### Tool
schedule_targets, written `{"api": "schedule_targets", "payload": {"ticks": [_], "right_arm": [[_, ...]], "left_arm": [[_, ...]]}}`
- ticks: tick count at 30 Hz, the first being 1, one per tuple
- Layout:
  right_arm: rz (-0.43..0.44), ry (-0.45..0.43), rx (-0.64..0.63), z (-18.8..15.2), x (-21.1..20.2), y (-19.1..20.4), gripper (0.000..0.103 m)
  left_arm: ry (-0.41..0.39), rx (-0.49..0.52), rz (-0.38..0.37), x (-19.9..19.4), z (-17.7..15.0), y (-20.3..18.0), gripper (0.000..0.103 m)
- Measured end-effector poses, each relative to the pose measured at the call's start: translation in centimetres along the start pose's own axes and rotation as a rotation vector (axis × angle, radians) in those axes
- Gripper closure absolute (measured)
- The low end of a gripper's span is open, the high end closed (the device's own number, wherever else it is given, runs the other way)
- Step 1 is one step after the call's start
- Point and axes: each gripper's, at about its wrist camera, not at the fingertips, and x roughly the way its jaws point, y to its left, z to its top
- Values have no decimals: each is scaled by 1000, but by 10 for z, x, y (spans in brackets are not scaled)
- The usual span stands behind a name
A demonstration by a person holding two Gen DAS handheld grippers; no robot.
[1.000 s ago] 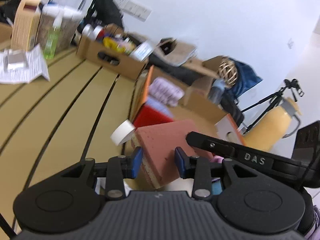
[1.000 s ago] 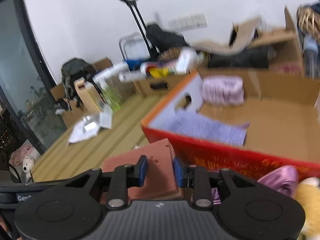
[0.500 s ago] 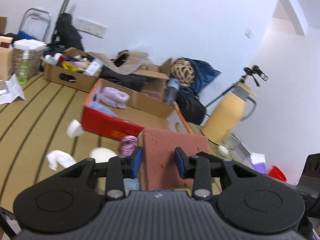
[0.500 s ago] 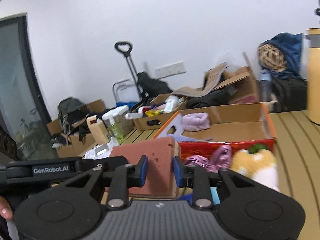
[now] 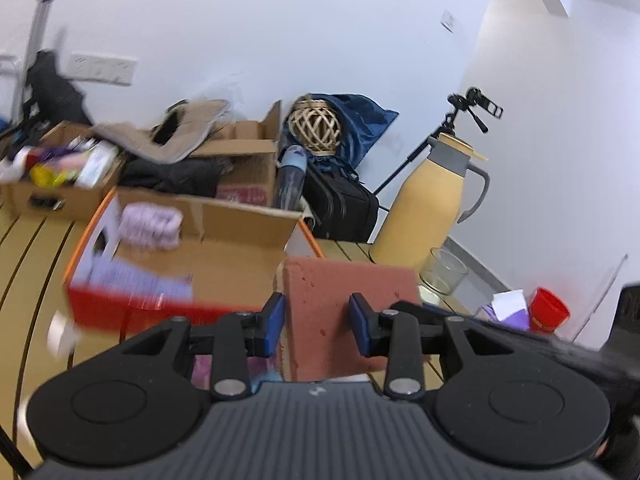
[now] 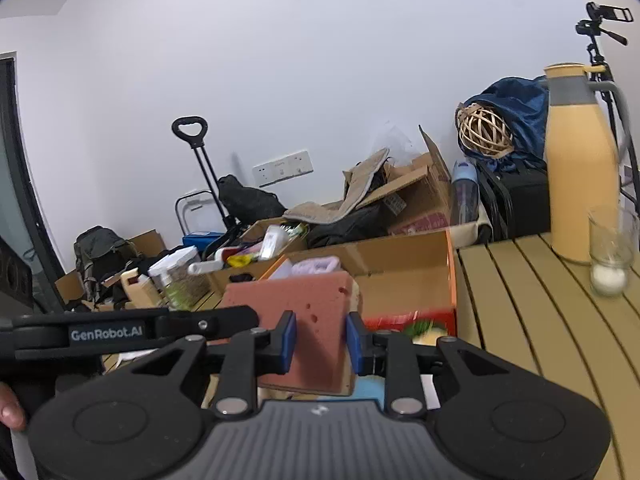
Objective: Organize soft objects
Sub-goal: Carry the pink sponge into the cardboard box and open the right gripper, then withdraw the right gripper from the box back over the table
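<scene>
Both grippers hold one large reddish-pink sponge block (image 5: 340,300), also in the right wrist view (image 6: 304,312). My left gripper (image 5: 318,322) is shut on one end and my right gripper (image 6: 320,342) is shut on the other, lifted above the slatted table. The red-and-orange cardboard box (image 5: 132,304) lies ahead to the left with a lilac folded towel (image 5: 150,226) and a purple cloth (image 5: 136,280) inside; it also shows in the right wrist view (image 6: 450,272). A yellow plush (image 6: 428,330) peeks out under the sponge.
A tan thermos jug (image 5: 424,208) and a glass (image 5: 442,274) stand at the table's right; both show in the right wrist view, jug (image 6: 580,168), glass (image 6: 610,250). A red cup (image 5: 548,310) and cluttered boxes (image 5: 60,188) lie beyond the table.
Both grippers have lifted the sponge up off the table and swung it toward the box; the views now look higher and further right.
</scene>
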Motion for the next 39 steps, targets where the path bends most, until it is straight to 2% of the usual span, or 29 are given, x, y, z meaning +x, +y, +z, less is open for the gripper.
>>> {"api": "schedule_targets", "payload": {"ticks": [4,6,10,13,15,17,19,20,21,25,28,31,33,39], "right_arm": [[-13,7,27,44,53,-28,77],[-9,38,68,62,93,-48,77],[-59,109,124,88,170,-85,77],[-120,179,121,98,219,-109,77],[-155,215,110,97,248,-120,77],[-181,245,99,95,275,-130,77],[-246,254,57,90,295,-133,77],[-289,254,16,87,302,-133,80],[-317,258,-17,84,308,-131,80],[-317,233,-42,83,314,-132,78],[-330,242,-77,84,317,-130,73],[-329,228,-105,84,308,-123,61],[-330,209,-87,87,296,-118,60],[-291,191,-133,107,239,-80,57]], "left_arm": [[32,-20,23,62,44,16,67],[67,-18,29,100,62,28,68],[162,-129,9,181,80,66,68],[217,-159,14,233,80,88,68],[243,-170,45,260,82,99,67],[268,-180,71,283,83,106,66],[291,-170,88,298,82,109,66],[296,-167,86,302,82,108,66],[295,-169,86,303,80,109,66],[290,-153,83,295,76,111,62],[271,-108,125,273,78,106,59],[239,-29,169,235,85,102,58],[218,7,190,206,92,101,51],[131,64,253,119,112,96,39]]}}
